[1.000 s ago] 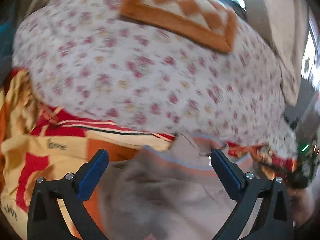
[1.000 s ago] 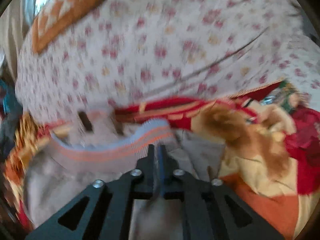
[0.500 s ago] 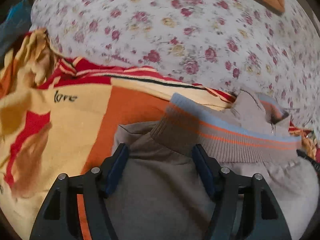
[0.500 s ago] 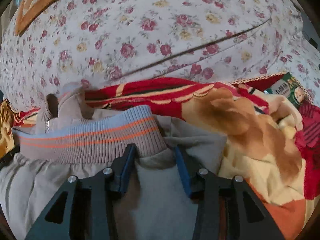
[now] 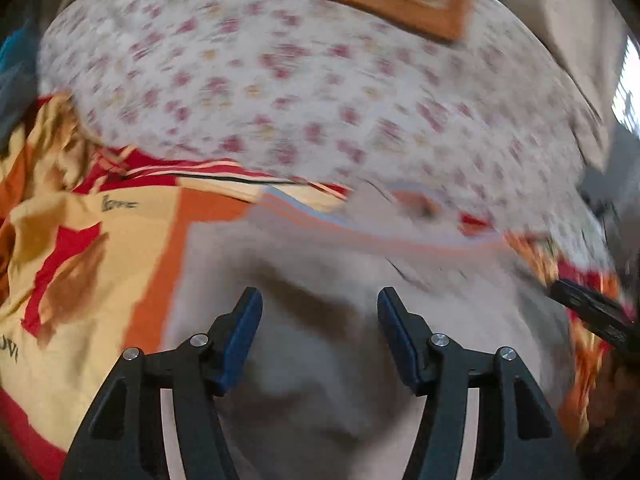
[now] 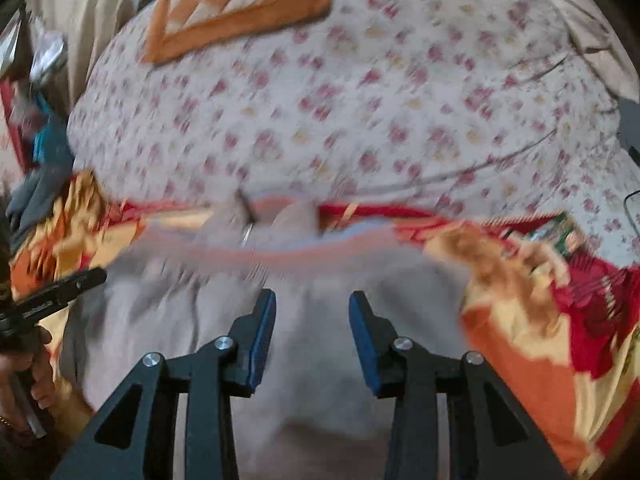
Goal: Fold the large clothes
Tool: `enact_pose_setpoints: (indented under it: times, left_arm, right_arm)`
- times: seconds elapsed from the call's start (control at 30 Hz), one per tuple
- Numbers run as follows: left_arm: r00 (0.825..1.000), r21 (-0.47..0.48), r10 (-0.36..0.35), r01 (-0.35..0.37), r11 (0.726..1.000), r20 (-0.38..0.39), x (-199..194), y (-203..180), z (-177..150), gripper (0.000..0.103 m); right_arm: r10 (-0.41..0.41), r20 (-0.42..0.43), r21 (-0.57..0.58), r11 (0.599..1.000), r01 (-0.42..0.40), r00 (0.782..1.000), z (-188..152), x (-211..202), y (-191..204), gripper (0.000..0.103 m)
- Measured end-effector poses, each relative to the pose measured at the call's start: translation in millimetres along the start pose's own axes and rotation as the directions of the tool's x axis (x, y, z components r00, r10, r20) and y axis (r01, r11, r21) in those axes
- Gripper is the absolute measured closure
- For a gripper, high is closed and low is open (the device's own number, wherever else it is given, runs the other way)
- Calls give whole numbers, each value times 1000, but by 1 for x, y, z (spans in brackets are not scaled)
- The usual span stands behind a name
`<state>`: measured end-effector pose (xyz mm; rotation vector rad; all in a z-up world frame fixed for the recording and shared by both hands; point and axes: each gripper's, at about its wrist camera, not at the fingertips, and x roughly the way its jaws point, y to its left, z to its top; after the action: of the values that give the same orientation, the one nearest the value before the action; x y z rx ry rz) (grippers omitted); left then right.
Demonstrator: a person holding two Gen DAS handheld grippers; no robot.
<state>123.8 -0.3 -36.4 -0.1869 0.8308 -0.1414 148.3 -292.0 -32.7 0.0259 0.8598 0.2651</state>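
Both tongs have let go since half a second ago and backed off. Left tongs [image 5: 319, 322] spread, empty, above the grey sweater [image 5: 360, 300]; right tongs [image 6: 312, 320] same. Fold step looks placed. Sweater lies on the orange blanket [image 5: 120, 264] on the bed, striped hem [image 6: 304, 254] toward 12 o'clock, hem line running 9-to-3. Frames blurred, long axis unclear. Floral quilt [image 6: 360, 120] beyond at 12.

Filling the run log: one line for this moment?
left gripper jaws open | right gripper jaws open | grey garment unheld on blanket | frames blurred
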Motion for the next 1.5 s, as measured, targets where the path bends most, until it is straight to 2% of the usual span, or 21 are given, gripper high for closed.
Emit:
enact_pose_setpoints:
  times: [0.07,0.13,0.23,0.33,0.37,0.43,0.47,0.53,0.57,0.63,0.7,0.77,0.83,0.9,0.97,1.03,1.17,1.27,1.37,1.43,1.5]
  left_arm:
    - [995,100,87,-83,992,-41,21,-11,-13,45]
    - [989,134,136,-127,983,-62,40,-9,-23,41]
    - [986,124,164,-158,980,-34,42,-11,-22,37]
    - [987,100,155,-150,984,-38,41,-9,-22,32]
    - [988,95,147,-143,985,-44,42,-7,-22,31]
    - [990,77,131,-127,989,-53,42,-6,-21,31]
    - [992,56,116,-113,992,-55,41,-3,-20,31]
    - [995,17,95,-94,995,-43,35,-1,-20,31]
    - [996,-14,80,-81,997,-31,30,1,-19,31]
    - [998,-57,64,-63,996,10,17,1,-14,31]
    - [994,-59,47,-41,997,102,3,-1,-9,31]
    - [991,-51,32,-26,998,130,0,-4,-7,31]
    - [999,-47,24,-22,999,36,18,-2,-9,31]
    - [996,-37,65,-67,997,-57,39,1,-17,34]
    - [990,50,136,-135,990,-31,41,-10,-20,34]
    - [987,67,158,-155,986,-34,42,-14,-19,34]
    - [994,-22,107,-107,994,-12,31,1,-12,34]
    - [993,-79,114,-114,990,-7,29,18,-7,34]
    - [994,-102,101,-105,989,-41,38,22,-9,34]
    - [991,-77,121,-125,989,-48,40,18,-10,34]
    - [991,-64,130,-132,989,-45,41,15,-11,34]
  right_arm:
    - [-65,-77,-16,998,64,995,-15,21,2,61]
    - [-86,-152,-7,996,86,985,-28,47,-4,60]
    - [-110,-112,-38,994,106,988,-31,55,-1,54]
    - [-81,-142,-61,995,73,987,-31,60,12,26]
    - [-82,-154,-72,995,72,985,-30,60,15,21]
    - [-81,-164,-68,995,71,983,-29,58,16,21]
    - [-85,-153,-27,996,81,985,-27,53,12,27]
    - [-87,-105,35,995,92,991,-21,39,8,33]
    - [-57,-28,37,998,58,998,-16,22,10,33]
    - [-10,75,-22,1000,12,997,-10,2,23,33]
    - [44,101,-64,997,-38,994,-10,-3,34,32]
    - [70,33,-92,994,-66,997,-14,13,47,32]
    - [70,-101,-126,989,-83,992,-24,45,57,33]
    - [18,-167,-165,985,-46,986,-36,68,63,31]
    - [11,-140,-181,983,-37,990,-39,68,67,28]
    - [25,-156,-162,985,-51,987,-35,64,65,29]
    - [85,-76,-80,993,-91,993,-18,34,45,29]
    - [-19,17,-43,999,20,1000,-7,15,22,29]
    - [-106,-75,78,991,111,992,-7,33,-19,29]
    - [-32,-184,161,985,62,982,-13,57,-40,28]
    - [-47,-177,121,990,69,983,-12,64,-36,28]
